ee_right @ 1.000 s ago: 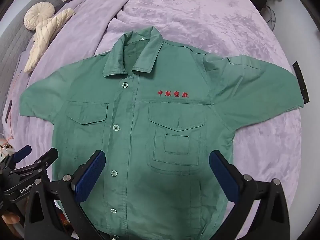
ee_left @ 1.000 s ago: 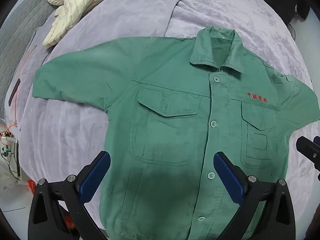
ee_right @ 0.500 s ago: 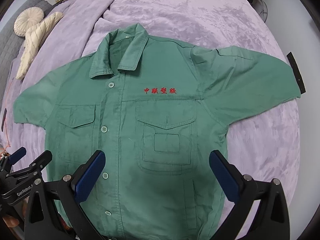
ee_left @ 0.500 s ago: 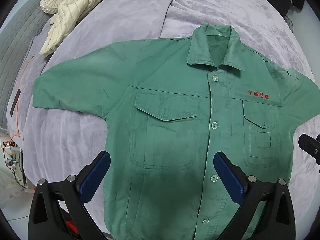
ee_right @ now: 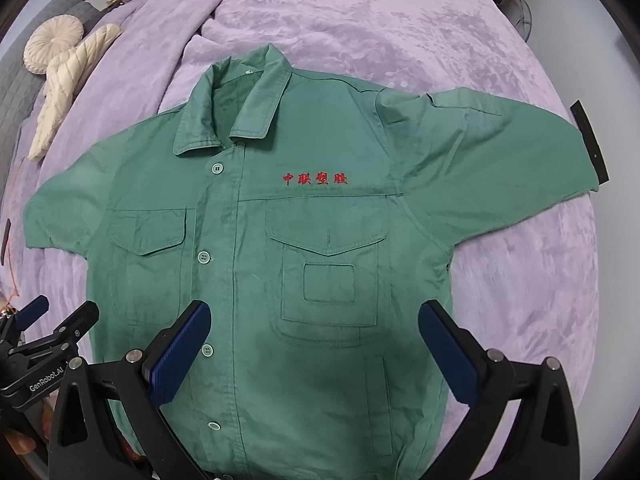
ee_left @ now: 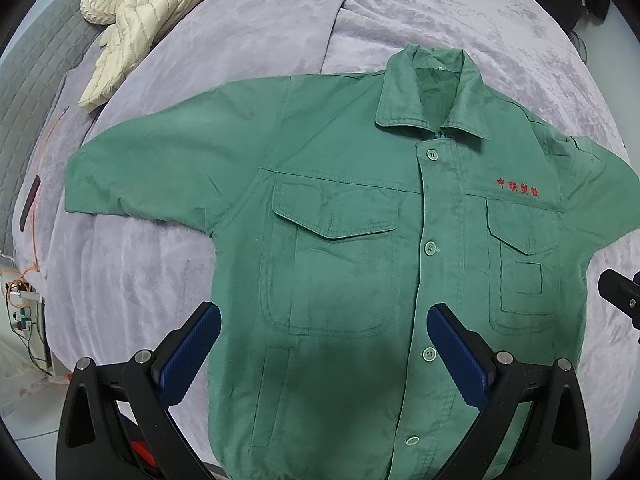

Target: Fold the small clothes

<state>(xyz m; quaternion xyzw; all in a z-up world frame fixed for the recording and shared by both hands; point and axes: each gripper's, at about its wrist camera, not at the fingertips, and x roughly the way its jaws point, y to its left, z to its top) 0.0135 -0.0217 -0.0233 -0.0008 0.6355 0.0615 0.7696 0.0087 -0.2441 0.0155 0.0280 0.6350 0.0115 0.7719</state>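
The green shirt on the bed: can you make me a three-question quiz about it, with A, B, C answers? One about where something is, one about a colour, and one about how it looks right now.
1. Where is the shirt?
A. On a purple blanket
B. On a hanger
C. In a basket

2. What colour is the writing on its chest?
A. White
B. Red
C. Yellow

3. How is the shirt now?
A. Folded in half
B. Rolled up
C. Spread flat, buttoned

Answers:
1. A, purple blanket shows all around the shirt.
2. B, the stitched letters above the pocket are red.
3. C, both sleeves lie out sideways, the front is closed, and both the left gripper and right gripper have open fingers, holding nothing.
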